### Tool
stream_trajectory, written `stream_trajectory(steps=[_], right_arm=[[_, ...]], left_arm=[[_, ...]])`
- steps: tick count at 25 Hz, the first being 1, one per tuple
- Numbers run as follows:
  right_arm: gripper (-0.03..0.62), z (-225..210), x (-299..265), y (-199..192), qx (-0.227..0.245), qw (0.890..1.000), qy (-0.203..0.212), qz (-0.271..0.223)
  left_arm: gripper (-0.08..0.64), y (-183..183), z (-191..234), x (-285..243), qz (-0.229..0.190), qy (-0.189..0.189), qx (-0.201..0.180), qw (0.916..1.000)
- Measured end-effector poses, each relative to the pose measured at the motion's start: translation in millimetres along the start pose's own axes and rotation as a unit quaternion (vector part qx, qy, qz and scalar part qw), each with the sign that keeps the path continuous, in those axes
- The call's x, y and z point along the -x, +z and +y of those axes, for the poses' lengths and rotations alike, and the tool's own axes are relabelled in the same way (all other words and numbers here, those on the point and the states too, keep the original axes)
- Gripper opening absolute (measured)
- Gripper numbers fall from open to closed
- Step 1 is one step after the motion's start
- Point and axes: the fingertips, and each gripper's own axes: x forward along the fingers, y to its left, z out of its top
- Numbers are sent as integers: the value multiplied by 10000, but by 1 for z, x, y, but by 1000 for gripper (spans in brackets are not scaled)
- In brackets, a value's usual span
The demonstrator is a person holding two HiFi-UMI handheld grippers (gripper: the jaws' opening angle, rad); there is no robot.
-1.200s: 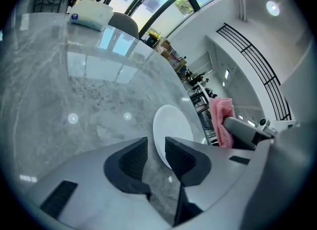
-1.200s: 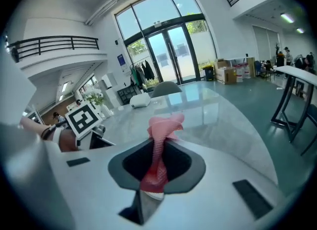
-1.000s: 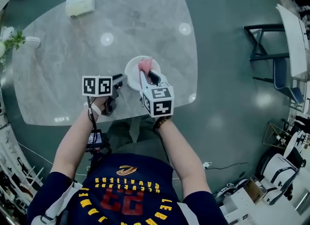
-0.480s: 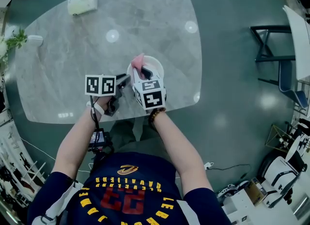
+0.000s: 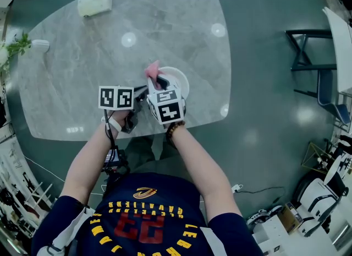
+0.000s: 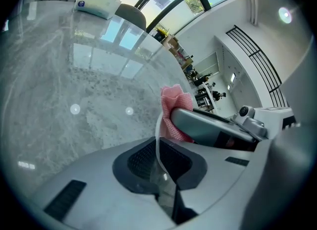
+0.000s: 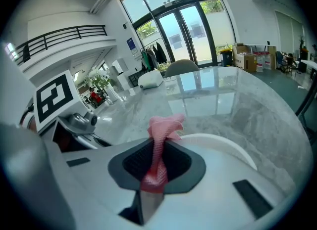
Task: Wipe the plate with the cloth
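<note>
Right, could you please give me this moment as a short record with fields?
left gripper: shut on the plate's rim
right gripper: shut on the cloth
cloth: pink, bunched, sticking out past the jaws, over the plate's left rim
plate: white, near the table's front edge
table: pale marble look
pack: white, at the table's far left corner
contact: cannot tell whether the cloth touches the plate

A grey marble table (image 5: 82, 73) bears a pale packet (image 5: 94, 1) at its far left corner. A leafy plant (image 5: 14, 45) shows at the left edge, and a dark chair (image 5: 308, 56) stands far right.
</note>
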Motion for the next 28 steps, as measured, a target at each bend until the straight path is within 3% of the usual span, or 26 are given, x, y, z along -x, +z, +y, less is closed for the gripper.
stream_trajectory(steps=[8,28], right_arm=[[46,-9,-7,-16,-19,9994,-123,320],[46,-102,48,-27,-714,9913,-1090,190]], left_arm=[[25,2,-2,4,-158,-161,273,9994],[25,4,7,4,-235,-144,319,9991]])
